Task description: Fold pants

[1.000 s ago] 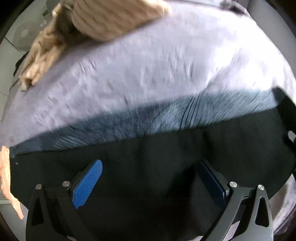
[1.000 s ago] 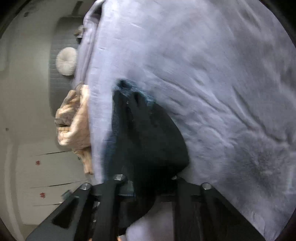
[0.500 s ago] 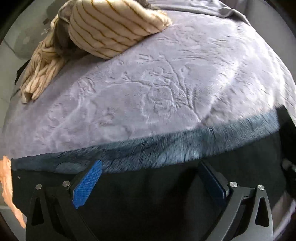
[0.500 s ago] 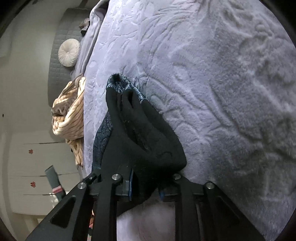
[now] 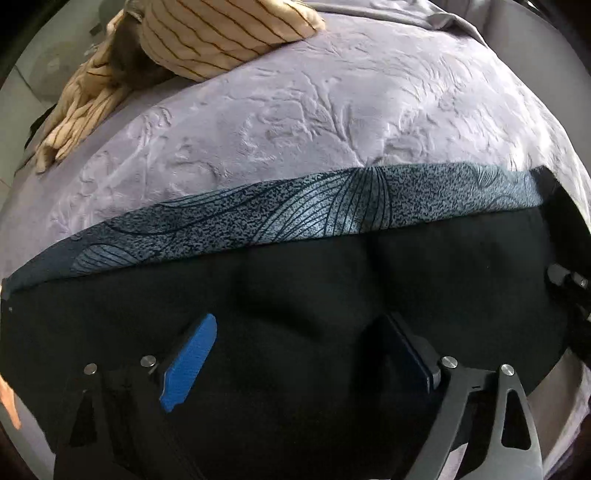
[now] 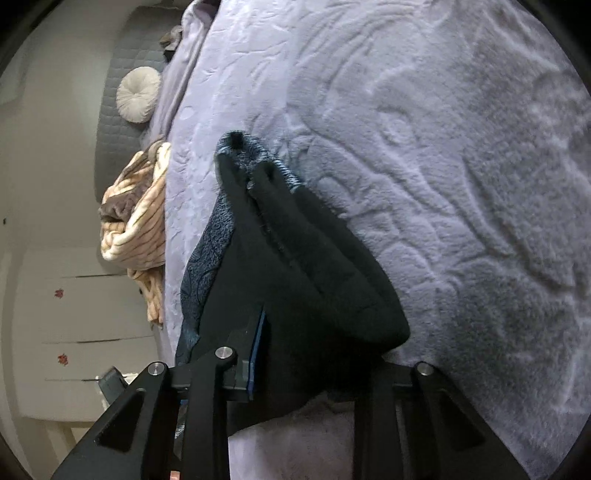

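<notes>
The left gripper (image 5: 299, 354), its textured blue pads spread wide and just now closing a little, stands over the black matte cloth of the pants (image 5: 332, 295) without clamping it. The pants lie flat on the lilac plush bedspread (image 5: 295, 122), embossed with leafy swirls; a blue-grey speckled printed band (image 5: 277, 218) edges them at 12 o'clock. The right gripper (image 6: 310, 354) has been easing open, a bunched black fold of the pants (image 6: 295, 266) between its jaws; whether the pads still press I cannot tell. A cream striped ribbed garment (image 5: 221, 33) lies crumpled at 11 o'clock.
</notes>
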Tool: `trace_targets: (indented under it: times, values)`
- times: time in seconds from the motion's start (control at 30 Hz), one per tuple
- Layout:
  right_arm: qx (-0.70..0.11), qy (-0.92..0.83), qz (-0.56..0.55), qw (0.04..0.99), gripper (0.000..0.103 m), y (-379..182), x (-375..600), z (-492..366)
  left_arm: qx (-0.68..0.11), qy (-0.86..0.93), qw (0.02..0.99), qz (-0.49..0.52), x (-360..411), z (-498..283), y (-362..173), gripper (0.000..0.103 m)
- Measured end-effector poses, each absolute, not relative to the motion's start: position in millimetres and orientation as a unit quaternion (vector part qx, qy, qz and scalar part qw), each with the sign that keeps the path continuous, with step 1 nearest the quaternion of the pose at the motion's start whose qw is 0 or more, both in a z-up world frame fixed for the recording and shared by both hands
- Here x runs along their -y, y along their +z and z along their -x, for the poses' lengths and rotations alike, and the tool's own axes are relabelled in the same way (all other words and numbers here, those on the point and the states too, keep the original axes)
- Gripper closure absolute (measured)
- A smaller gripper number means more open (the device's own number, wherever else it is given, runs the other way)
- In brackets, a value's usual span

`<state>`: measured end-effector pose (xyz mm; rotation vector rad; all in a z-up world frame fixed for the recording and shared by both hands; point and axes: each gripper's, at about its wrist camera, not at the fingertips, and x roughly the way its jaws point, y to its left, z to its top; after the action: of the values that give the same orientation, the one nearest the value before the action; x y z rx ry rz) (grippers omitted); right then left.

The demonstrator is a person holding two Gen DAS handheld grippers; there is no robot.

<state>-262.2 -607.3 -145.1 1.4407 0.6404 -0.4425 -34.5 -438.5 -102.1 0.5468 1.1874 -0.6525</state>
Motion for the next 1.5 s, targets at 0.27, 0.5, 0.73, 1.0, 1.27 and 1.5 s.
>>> trace_targets:
  times: [0.27, 0.5, 0.73, 1.0, 1.27, 1.5]
  values:
    - [-0.292, -0.199, -0.632, 0.689, 0.075, -141.4, 606.2, 263.8, -0.518, -0.250, 0.778, -0.254, 476.3, -17.2, -100.0, 0.008]
    - [-0.295, -0.196, -0.630, 0.691, 0.075, -140.9, 609.0, 262.2, -0.517, -0.265, 0.777, -0.242, 445.6, 6.6, -58.7, 0.007]
    - [-0.296, -0.196, -0.628, 0.693, 0.075, -139.8, 609.2, 262.7, -0.514, -0.268, 0.756, -0.304, 419.6, 59.8, -96.6, 0.006]
    - [-0.292, -0.198, -0.568, 0.743, 0.088, -76.0, 590.1, 247.2, -0.517, -0.263, 0.760, -0.293, 418.2, 55.1, -98.1, 0.001]
    - [-0.312, -0.168, -0.435, 0.828, 0.088, 17.0, 527.4, 193.8, -0.547, -0.300, 0.740, -0.252, 393.5, 31.0, -78.8, 0.002]
    - [-0.358, -0.171, -0.318, 0.861, 0.087, 55.4, 435.6, 119.6, -0.523, -0.306, 0.764, -0.222, 289.3, -26.2, -27.5, 0.002]
